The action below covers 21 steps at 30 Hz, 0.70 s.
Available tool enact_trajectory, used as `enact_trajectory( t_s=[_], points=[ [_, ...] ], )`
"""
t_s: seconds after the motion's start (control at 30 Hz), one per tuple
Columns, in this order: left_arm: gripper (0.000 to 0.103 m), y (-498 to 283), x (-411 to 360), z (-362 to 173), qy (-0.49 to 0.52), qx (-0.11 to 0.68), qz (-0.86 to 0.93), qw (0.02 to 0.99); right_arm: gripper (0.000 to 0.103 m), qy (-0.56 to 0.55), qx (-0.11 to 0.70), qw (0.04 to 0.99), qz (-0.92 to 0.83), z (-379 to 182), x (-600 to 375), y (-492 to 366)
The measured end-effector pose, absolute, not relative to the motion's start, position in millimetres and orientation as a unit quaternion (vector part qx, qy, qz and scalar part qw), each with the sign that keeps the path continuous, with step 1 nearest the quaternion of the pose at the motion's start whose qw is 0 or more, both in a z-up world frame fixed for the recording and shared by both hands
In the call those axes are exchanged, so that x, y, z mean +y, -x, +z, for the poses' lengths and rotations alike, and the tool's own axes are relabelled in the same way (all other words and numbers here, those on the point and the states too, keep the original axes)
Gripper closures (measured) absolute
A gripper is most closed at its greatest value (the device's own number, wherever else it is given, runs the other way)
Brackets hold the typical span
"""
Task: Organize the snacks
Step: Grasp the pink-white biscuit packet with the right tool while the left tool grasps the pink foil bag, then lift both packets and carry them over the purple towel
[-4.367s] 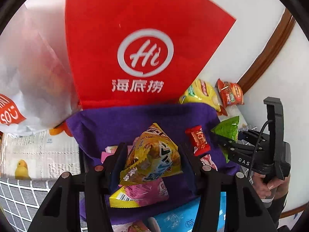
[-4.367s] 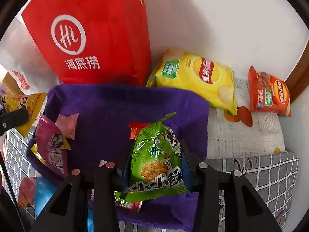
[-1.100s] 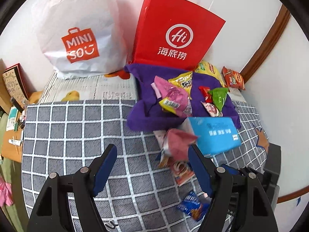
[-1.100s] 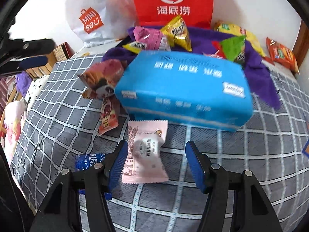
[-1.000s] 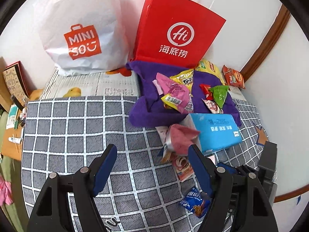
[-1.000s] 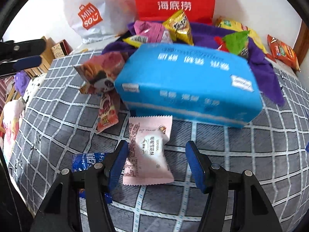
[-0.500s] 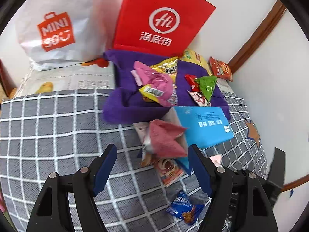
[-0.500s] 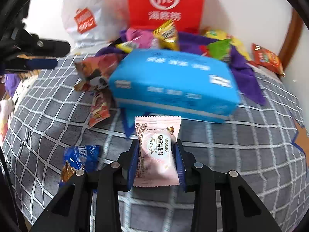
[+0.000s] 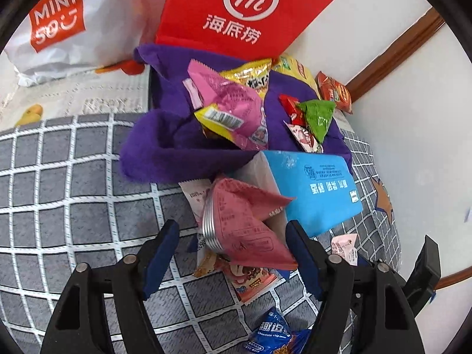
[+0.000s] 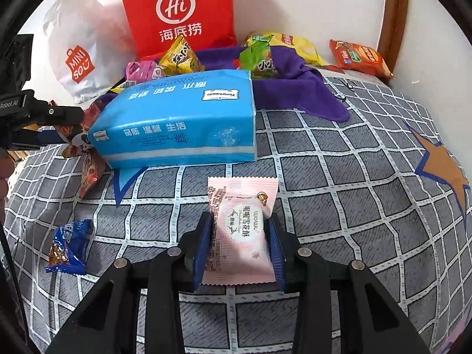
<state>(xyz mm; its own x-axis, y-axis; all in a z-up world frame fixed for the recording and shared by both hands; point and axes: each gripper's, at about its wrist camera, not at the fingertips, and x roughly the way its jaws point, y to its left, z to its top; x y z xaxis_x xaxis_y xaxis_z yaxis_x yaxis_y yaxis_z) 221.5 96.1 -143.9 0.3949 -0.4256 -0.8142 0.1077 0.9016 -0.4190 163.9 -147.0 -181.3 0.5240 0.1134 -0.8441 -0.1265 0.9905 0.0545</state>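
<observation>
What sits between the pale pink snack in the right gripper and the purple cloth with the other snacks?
The blue tissue pack lies straight across the path. The right gripper is shut on the pale pink snack, and the purple cloth lies behind the pack. The way past the pack's right end looks clear.

Under my claws is a bed with a grey checked cover (image 10: 339, 159). On it lies a blue tissue pack (image 10: 177, 124), with a purple cloth (image 9: 165, 147) beyond it at the far side. Left of the pack sit a pink pouch (image 9: 242, 227) and a flat red packet (image 10: 88, 174). A small blue packet (image 10: 69, 243) lies near left. Far right, an orange packet (image 10: 360, 57) rests by the wall.
</observation>
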Motion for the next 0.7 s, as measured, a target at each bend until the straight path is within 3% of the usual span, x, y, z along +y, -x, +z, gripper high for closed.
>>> enact_trajectory(
  t_s=[0.07,0.2,0.33,0.7],
  points=[
    [0.051,-221,96,-146,0.151,0.528,-0.163,0.82,0.063,0.018,0.478,0.875,0.068,-183,-143,-163],
    [0.055,-218,96,-143,0.141,0.518,-0.163,0.828,0.062,0.018,0.484,0.872,0.074,-183,-144,-167],
    [0.057,-210,100,-129,0.139,0.506,-0.161,0.836,0.067,0.01,0.487,0.87,0.074,-179,-147,-168],
    [0.057,-167,108,-96,0.134,0.477,-0.154,0.855,0.068,0.009,0.457,0.885,0.084,-142,-146,-147]
  ],
)
